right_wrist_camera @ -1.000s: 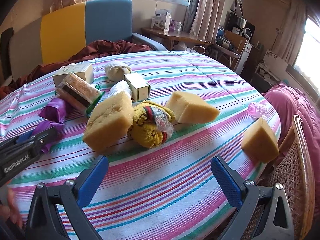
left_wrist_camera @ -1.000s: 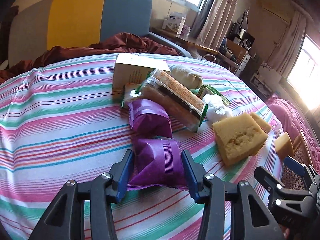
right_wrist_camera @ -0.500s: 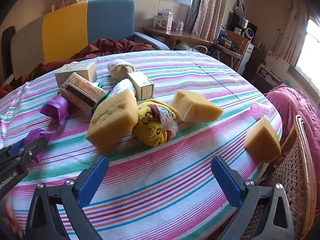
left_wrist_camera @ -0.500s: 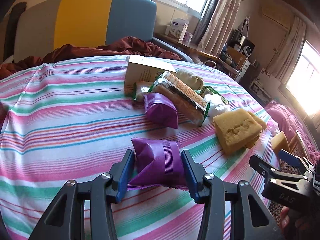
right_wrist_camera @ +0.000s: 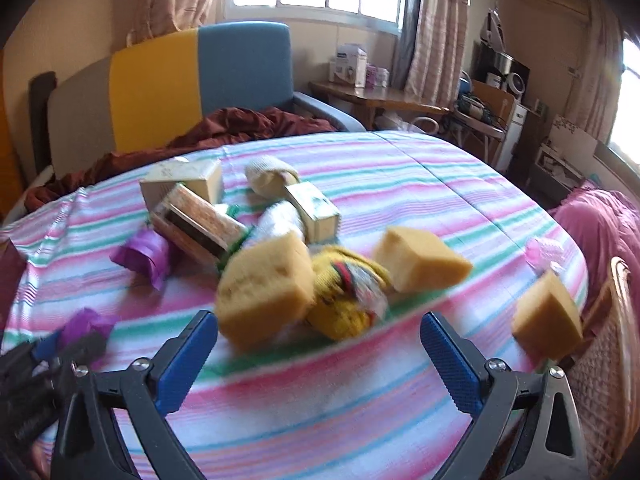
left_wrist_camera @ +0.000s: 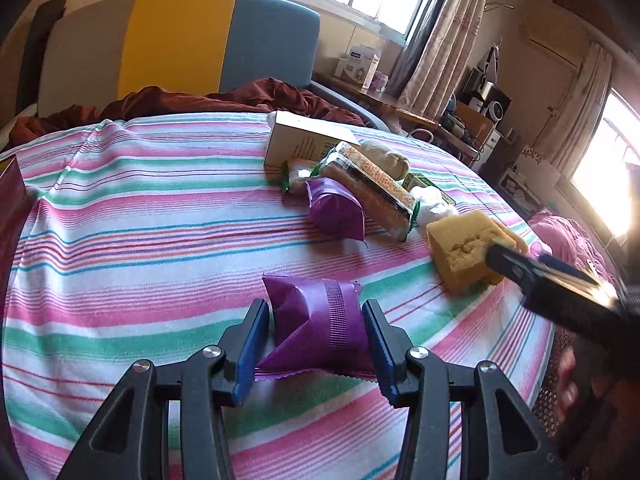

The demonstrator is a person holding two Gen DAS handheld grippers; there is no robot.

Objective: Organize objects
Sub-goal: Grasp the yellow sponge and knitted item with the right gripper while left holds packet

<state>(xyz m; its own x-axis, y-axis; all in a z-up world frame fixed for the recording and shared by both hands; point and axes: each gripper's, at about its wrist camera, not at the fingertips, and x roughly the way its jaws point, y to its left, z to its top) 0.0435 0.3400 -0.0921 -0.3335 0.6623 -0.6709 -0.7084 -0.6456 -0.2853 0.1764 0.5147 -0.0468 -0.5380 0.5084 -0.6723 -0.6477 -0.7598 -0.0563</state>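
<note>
The yellow sponges [right_wrist_camera: 266, 286], three in the right wrist view, are the largest: light, soft, best squeezed across the flat sides. The two purple packets [left_wrist_camera: 320, 320] are light, crinkly, slippery. One lies at 6 o'clock on the striped worktop [left_wrist_camera: 120, 208], pinched across its middle by the left hand-held gripper [left_wrist_camera: 316, 344]. The right hand-held gripper [right_wrist_camera: 320, 360] is spread wide, empty.

The right gripper [right_wrist_camera: 318, 358] is hovering with jaws spread wide over the striped cloth [right_wrist_camera: 400, 184], just before the big yellow sponge [right_wrist_camera: 266, 290]. Beside that sponge a yellow sock bundle [right_wrist_camera: 344, 300] is lying (blurred), a purple packet [right_wrist_camera: 142, 256] sitting to its left.
</note>
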